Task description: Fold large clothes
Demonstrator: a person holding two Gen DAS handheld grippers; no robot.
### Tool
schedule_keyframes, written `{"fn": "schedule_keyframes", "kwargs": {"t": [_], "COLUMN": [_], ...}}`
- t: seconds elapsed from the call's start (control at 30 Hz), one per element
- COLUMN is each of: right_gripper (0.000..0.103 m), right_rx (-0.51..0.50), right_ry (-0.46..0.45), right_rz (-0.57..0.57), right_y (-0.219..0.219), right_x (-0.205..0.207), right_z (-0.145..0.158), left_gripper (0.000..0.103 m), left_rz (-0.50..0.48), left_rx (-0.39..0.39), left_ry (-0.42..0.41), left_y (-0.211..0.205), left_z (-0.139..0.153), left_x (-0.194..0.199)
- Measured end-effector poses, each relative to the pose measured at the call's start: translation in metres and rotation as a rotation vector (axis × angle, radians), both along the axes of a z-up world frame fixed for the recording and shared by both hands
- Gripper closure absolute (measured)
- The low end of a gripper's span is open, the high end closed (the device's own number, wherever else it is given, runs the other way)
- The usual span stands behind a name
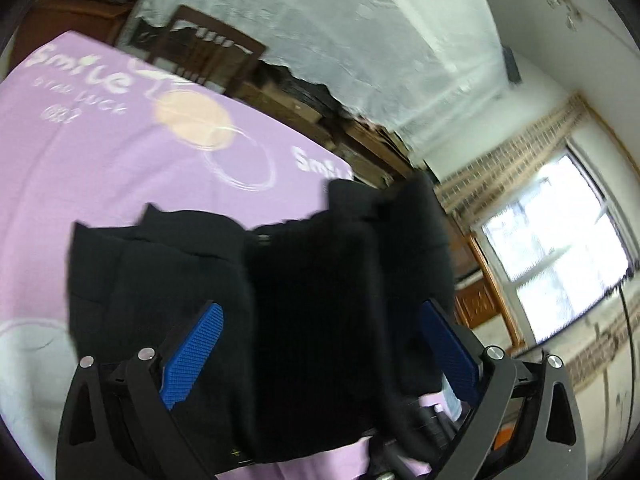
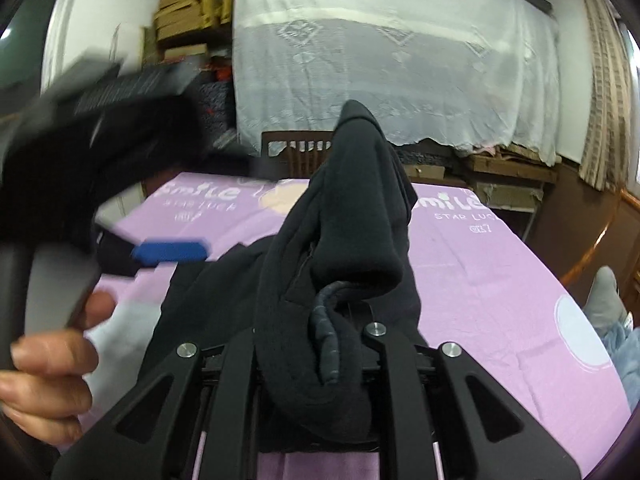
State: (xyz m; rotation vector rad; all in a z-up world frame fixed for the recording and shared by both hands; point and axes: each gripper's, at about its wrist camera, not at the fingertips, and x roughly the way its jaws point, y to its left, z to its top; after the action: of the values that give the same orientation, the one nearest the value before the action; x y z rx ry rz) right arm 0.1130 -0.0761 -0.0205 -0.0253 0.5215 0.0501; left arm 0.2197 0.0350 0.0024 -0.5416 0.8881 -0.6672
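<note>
- Black garment [image 2: 344,248] hangs bunched above the purple sheet [image 2: 500,280], one fold draped between the right gripper's [image 2: 316,344] jaws, which are clamped on it.
- Left gripper [image 1: 320,344]: jaws spread wide, black cloth lying loose between the blue pads [image 1: 196,352].

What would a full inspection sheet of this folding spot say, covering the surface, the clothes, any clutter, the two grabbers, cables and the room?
Surface: purple printed sheet covers the bed or table.
Job's things: black fleece garment, bunched and lifted, partly resting on the sheet.
Clutter: nothing seen on the sheet besides the garment.
Grippers: right gripper shut on the garment; left gripper open, blue pads straddling the fabric.
Cables: one dark cable hanging by the window.
Surroundings: white lace cloth draped over furniture, wooden chair, stacked cardboard boxes.
</note>
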Motion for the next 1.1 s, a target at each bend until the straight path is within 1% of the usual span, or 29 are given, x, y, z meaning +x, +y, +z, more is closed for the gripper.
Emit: {"fn": "schedule_keyframes", "kwargs": {"t": [0.13, 0.17, 0.23, 0.27, 0.3, 0.33, 0.37, 0.4, 0.43, 0.47, 0.6, 0.7, 0.77, 0.8, 0.83, 0.9, 0.97, 1.03, 1.1], "right_gripper": [0.090, 0.090, 0.090, 0.090, 0.090, 0.090, 0.090, 0.090, 0.090, 0.090, 0.089, 0.084, 0.074, 0.062, 0.060, 0.062, 0.091, 0.094, 0.095], "right_rx": [-0.063, -0.068, -0.070, -0.072, -0.072, -0.076, -0.082, -0.086, -0.087, -0.087, -0.098, -0.089, -0.088, -0.093, -0.092, -0.068, -0.046, -0.018, 0.003], "right_ry": [0.018, 0.021, 0.026, 0.028, 0.034, 0.043, 0.048, 0.056, 0.061, 0.066, 0.056, 0.059, 0.056, 0.057, 0.065, 0.075, 0.079, 0.074, 0.048], "right_rz": [0.028, 0.035, 0.050, 0.059, 0.068, 0.080, 0.086, 0.092, 0.094, 0.096, 0.112, 0.119, 0.106, 0.095, 0.085, 0.069, 0.078, 0.074, 0.079], "right_y": [0.007, 0.007, 0.005, 0.003, 0.001, -0.002, -0.004, -0.007, -0.010, -0.014, -0.024, -0.037, -0.045, -0.049, -0.052, -0.059, -0.060, -0.059, -0.055], "right_x": [-0.002, -0.004, -0.003, -0.002, -0.001, -0.001, -0.001, 0.000, 0.000, 0.001, -0.001, -0.002, -0.007, -0.009, -0.010, -0.010, -0.010, -0.009, -0.007], "right_z": [-0.012, -0.015, -0.019, -0.020, -0.022, -0.025, -0.028, -0.031, -0.034, -0.038, -0.044, -0.046, -0.046, -0.046, -0.047, -0.048, -0.047, -0.041, -0.025], "left_gripper": [0.004, 0.004, 0.004, 0.004, 0.007, 0.019, 0.034, 0.041, 0.062, 0.075, 0.079, 0.082, 0.082, 0.082, 0.083, 0.083, 0.084, 0.085, 0.085], "left_rz": [-0.058, -0.058, -0.038, -0.040, -0.044, -0.048, -0.070, -0.090, -0.107, -0.133, -0.143, -0.146, -0.146, -0.145, -0.145, -0.142, -0.138, -0.129, -0.111], "left_rx": [-0.016, 0.018, 0.120, 0.134, 0.111, 0.082, 0.046, 0.018, -0.006, -0.023, 0.031, 0.061, 0.071, 0.072, 0.072, 0.078, 0.093, 0.104, 0.112], "left_ry": [-0.003, -0.015, -0.024, 0.001, 0.042, 0.081, 0.119, 0.137, 0.144, 0.142, 0.084, 0.067, 0.064, 0.066, 0.067, 0.067, 0.061, 0.041, 0.005], "left_y": [-0.019, -0.025, -0.036, -0.039, -0.039, -0.038, -0.039, -0.039, -0.040, -0.043, -0.057, -0.067, -0.073, -0.074, -0.075, -0.076, -0.077, -0.073, -0.062], "left_z": [0.005, 0.005, -0.001, -0.011, -0.021, -0.031, -0.041, -0.048, -0.051, -0.053, -0.049, -0.050, -0.053, -0.052, -0.053, -0.051, -0.046, -0.036, -0.018], "left_x": [0.002, 0.005, 0.013, 0.021, 0.029, 0.035, 0.042, 0.046, 0.048, 0.050, 0.047, 0.047, 0.048, 0.050, 0.050, 0.051, 0.050, 0.049, 0.045]}}
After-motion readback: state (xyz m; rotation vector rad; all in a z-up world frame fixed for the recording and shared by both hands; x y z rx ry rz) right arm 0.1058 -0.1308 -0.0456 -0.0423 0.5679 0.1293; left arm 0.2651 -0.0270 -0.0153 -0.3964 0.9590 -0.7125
